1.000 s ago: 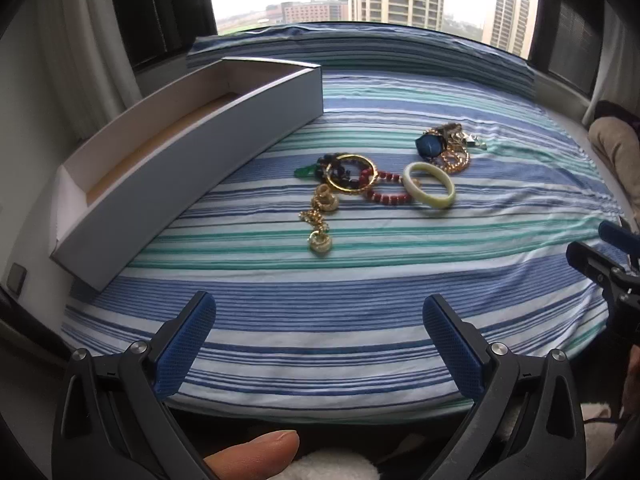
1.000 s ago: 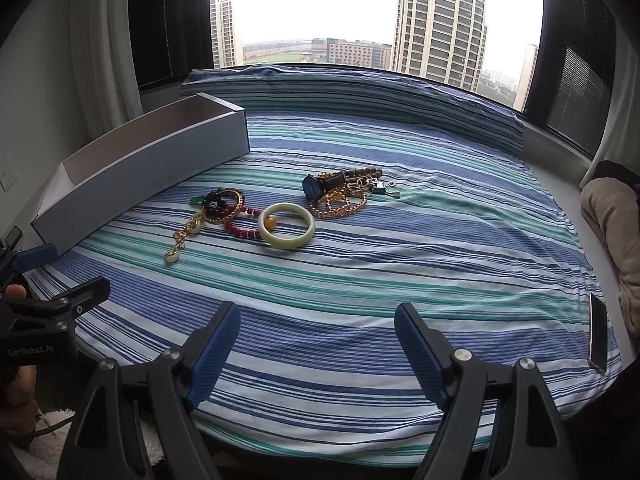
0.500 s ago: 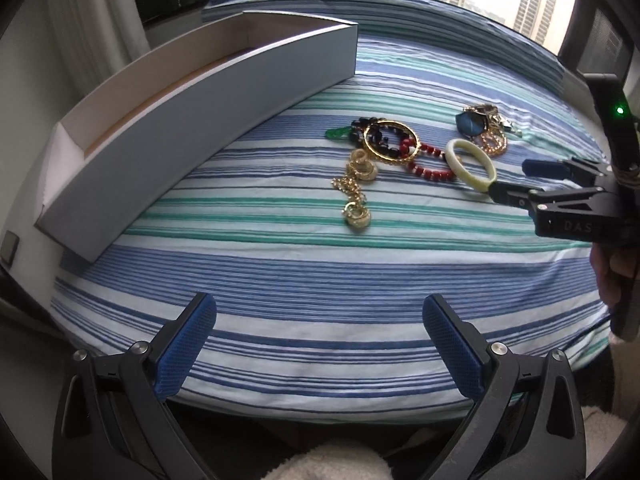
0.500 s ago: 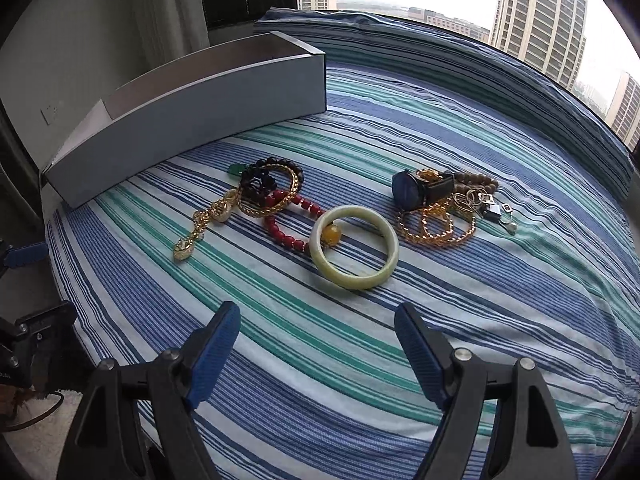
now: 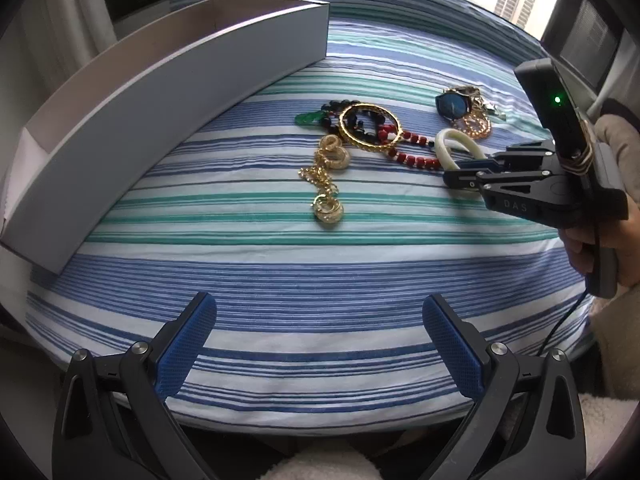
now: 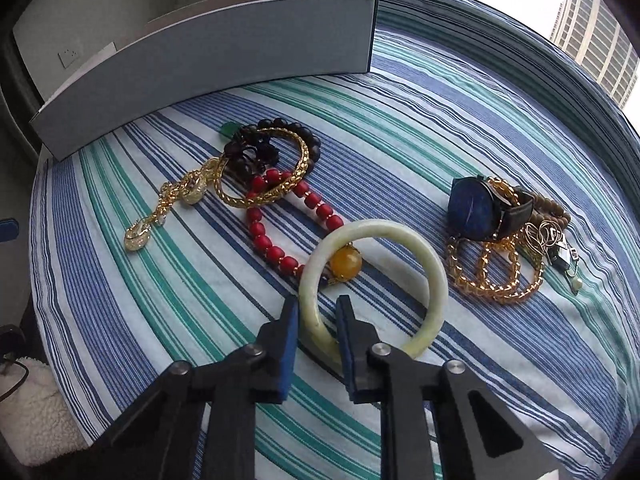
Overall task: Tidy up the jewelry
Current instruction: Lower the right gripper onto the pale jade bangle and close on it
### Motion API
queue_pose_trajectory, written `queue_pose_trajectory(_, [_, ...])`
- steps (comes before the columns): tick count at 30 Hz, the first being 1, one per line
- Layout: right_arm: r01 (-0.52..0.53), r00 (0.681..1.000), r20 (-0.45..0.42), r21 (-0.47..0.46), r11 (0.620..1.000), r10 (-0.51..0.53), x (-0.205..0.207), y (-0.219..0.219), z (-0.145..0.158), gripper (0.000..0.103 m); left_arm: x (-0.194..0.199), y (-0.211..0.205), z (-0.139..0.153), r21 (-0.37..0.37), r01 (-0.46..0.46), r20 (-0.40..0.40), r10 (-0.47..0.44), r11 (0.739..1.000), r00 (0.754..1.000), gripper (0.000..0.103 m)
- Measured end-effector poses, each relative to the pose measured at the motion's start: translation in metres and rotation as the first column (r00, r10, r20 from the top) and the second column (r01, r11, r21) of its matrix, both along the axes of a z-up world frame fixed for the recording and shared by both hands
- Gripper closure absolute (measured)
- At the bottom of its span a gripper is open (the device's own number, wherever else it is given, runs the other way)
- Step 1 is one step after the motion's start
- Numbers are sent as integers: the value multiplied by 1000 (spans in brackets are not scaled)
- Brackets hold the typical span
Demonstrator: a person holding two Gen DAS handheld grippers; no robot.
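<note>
**Right gripper straddles the jade bangle's rim**

The pale green jade bangle [image 6: 374, 280] lies flat on the striped bedspread [image 6: 400, 120], and everything else is placed from it. The right gripper [image 6: 318, 320] has one blue pad inside the ring and one outside, flanking the near-left part of the rim; the jaws are narrowed around it, but whether the pads press the jade or stand just clear cannot be told. An amber bead [image 6: 346, 266] sits inside the bangle against its far-left edge. Touching the bangle on that same side, a red bead strand [image 6: 280, 236] runs away toward a gold bangle [image 6: 266, 168] that overlaps dark beads [image 6: 280, 136]. Further left of the bangle lies a gold chain with ring pendants [image 6: 168, 208]. To the bangle's right, apart from it, a blue-faced watch [image 6: 474, 212] rests on a heap of gold chain links [image 6: 496, 276].

Beyond the bangle, at the far left of the bedspread, stands the long grey-white open box [image 5: 160, 92].

The left gripper [image 5: 320, 344] hangs over the near edge of the bedspread, well short of the bangle, jaws spread wide with nothing between them.
</note>
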State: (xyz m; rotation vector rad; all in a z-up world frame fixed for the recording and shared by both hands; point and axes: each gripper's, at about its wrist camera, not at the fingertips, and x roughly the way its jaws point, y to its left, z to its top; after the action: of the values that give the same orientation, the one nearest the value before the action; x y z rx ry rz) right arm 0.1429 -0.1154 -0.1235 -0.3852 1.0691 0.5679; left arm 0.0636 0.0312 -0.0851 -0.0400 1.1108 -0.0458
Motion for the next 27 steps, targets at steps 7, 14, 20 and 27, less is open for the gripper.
queue_pose_trajectory(7, [10, 999, -43, 27, 1000, -9, -37, -16, 15, 92, 12, 5, -4, -43, 12, -4, -12, 999, 1000, 1])
queue_pose_trajectory(14, [99, 991, -93, 29, 995, -96, -77, -51, 16, 92, 31, -8, -1, -46, 93, 32, -92, 995, 995, 1])
queue_pose_trajectory(20, [231, 966, -140, 86, 969, -217, -84, -76, 5, 90, 71, -45, 6, -52, 359, 151, -348, 932, 925, 2])
queue_pose_trajectory(27, [367, 927, -150, 174, 914, -344, -95, -105, 13, 75, 117, -69, -18, -14, 538, 114, -533, 843, 838, 42])
